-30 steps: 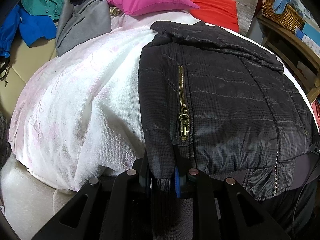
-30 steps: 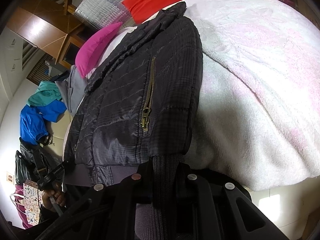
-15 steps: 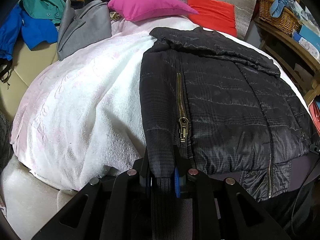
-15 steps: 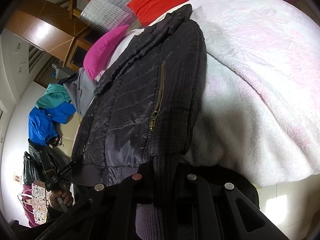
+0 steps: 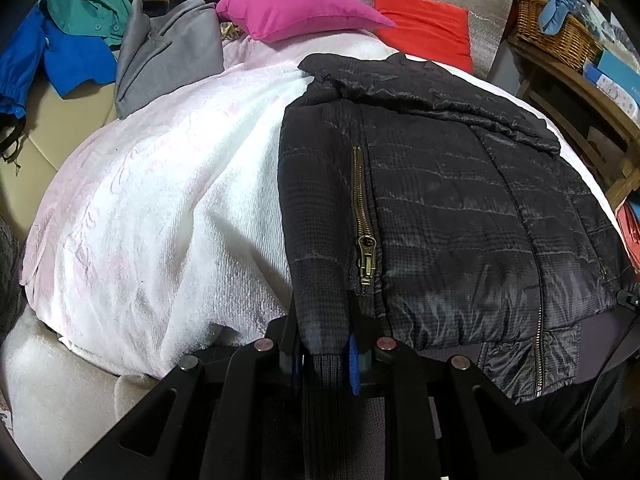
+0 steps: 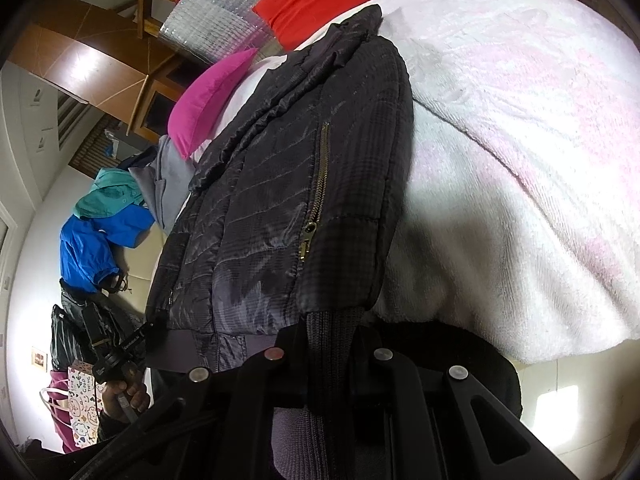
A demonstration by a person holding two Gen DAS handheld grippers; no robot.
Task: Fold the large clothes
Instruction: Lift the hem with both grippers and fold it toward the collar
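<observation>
On the bed [image 5: 160,208], across its white-pink blanket, the black quilted jacket [image 5: 460,208] is laid flat, front up, collar toward the pink pillow [image 5: 296,10] and red cushion [image 5: 424,28]. Both sleeves are already brought in along the sides, so the body reads as a tidy rectangle.

The left tool [image 5: 324,344] is clamped on the ribbed cuff [image 5: 320,376] of the near sleeve, right beside the brass pocket zipper [image 5: 366,240]. The right tool [image 6: 330,336] is pinched shut on the other ribbed cuff [image 6: 328,344], knit bunched between the jaws.

Compared with a second ago, not much has been changed: the jacket sits a touch further up the bed in both views and the right view is tipped slightly differently, but the grips are the same and nothing has been folded over. It's probably a pause after the sleeves were tucked, with the cuffs held taut.

Whether the hem [image 5: 560,360] is hanging off the bed edge can't quite be told from these warped views. Next would likely be releasing the cuffs, then folding bottom to collar.
</observation>
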